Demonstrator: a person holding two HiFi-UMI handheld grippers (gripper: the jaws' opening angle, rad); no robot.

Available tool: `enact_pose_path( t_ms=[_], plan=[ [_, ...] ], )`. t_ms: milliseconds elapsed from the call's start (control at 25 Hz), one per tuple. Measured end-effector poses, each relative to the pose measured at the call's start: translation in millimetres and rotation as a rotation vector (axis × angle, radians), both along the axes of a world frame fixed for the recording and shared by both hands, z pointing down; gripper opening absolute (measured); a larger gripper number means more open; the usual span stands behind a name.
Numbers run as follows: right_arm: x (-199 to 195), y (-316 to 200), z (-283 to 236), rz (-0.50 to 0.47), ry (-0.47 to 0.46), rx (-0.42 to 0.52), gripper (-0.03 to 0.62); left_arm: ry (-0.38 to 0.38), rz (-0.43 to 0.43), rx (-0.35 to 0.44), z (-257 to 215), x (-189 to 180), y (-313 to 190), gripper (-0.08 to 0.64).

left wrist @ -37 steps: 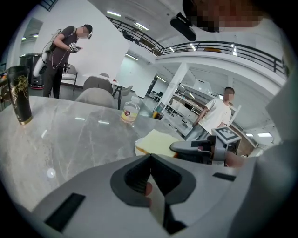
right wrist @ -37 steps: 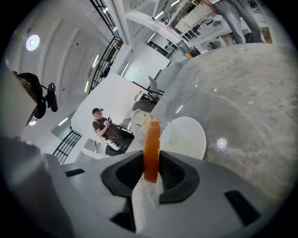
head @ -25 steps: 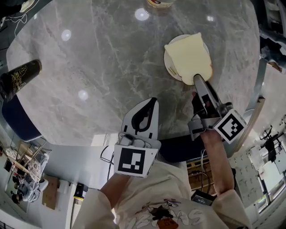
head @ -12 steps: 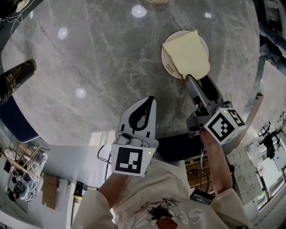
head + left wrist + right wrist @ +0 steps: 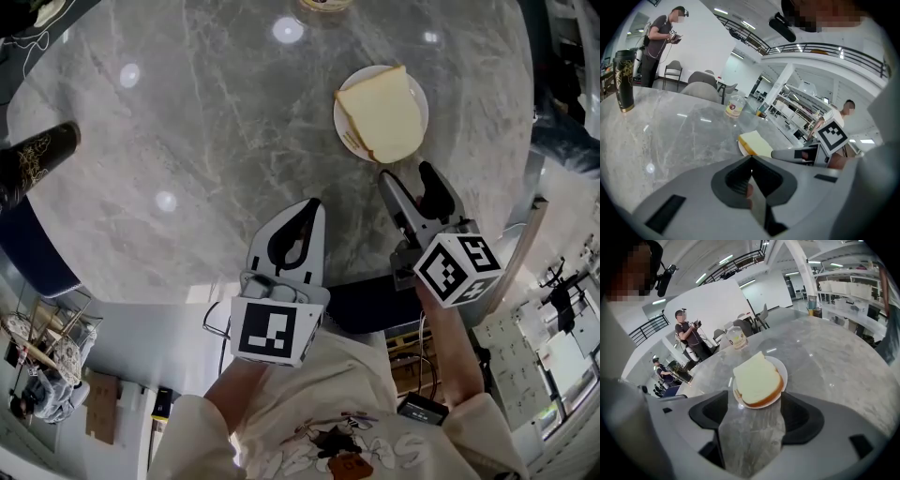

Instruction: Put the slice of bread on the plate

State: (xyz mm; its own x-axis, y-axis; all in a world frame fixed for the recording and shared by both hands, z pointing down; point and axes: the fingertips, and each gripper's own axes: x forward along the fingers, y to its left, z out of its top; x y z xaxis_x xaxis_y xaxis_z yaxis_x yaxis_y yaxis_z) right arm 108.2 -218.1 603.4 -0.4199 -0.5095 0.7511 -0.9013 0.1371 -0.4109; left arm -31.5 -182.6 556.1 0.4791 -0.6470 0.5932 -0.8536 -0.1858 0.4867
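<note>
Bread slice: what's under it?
Under the bread slice is a white plate, which sits on the grey marble table. Only the plate's rim shows. Its middle is covered by the bread, so anything else there can't be seen.

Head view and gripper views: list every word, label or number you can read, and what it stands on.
No text is legible.
Gold markings on the tall black tumbler: unreadable.
Pale label on the clear jar: too blurred.
Rim print on the round white plate: too small.

table: grey marble point(image 5: 216, 122) | black gold-patterned tumbler point(image 5: 33, 161): left edge | jar point(image 5: 733, 107): far side
</note>
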Motion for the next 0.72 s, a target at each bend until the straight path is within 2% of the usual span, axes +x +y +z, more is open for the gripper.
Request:
enact_pose_path(
  t_ms=[280,520,600,720],
  plan=[
    [2.4,6.3,-28.7,0.09,-0.074,-0.008,0.336,-0.012,0.028,0.011,-16.9,0.3,11.4,0.009],
    [2.6,14.9,-52.5,0.114,-0.119,0.011,0.333,-0.019,0.029,0.031,-37.1,-2.0,21.5,0.009],
    [3.8,18.1,-60.2,0.117,-0.114,0.034,0.256,-0.041,0.028,0.015,-40.4,-5.7,26.4,0.009],
    [4.7,28.4,-73.5,0.123,-0.11,0.043,0.194,-0.058,0.025,-0.011,-51.5,-9.8,33.6,0.009]
  ],
)
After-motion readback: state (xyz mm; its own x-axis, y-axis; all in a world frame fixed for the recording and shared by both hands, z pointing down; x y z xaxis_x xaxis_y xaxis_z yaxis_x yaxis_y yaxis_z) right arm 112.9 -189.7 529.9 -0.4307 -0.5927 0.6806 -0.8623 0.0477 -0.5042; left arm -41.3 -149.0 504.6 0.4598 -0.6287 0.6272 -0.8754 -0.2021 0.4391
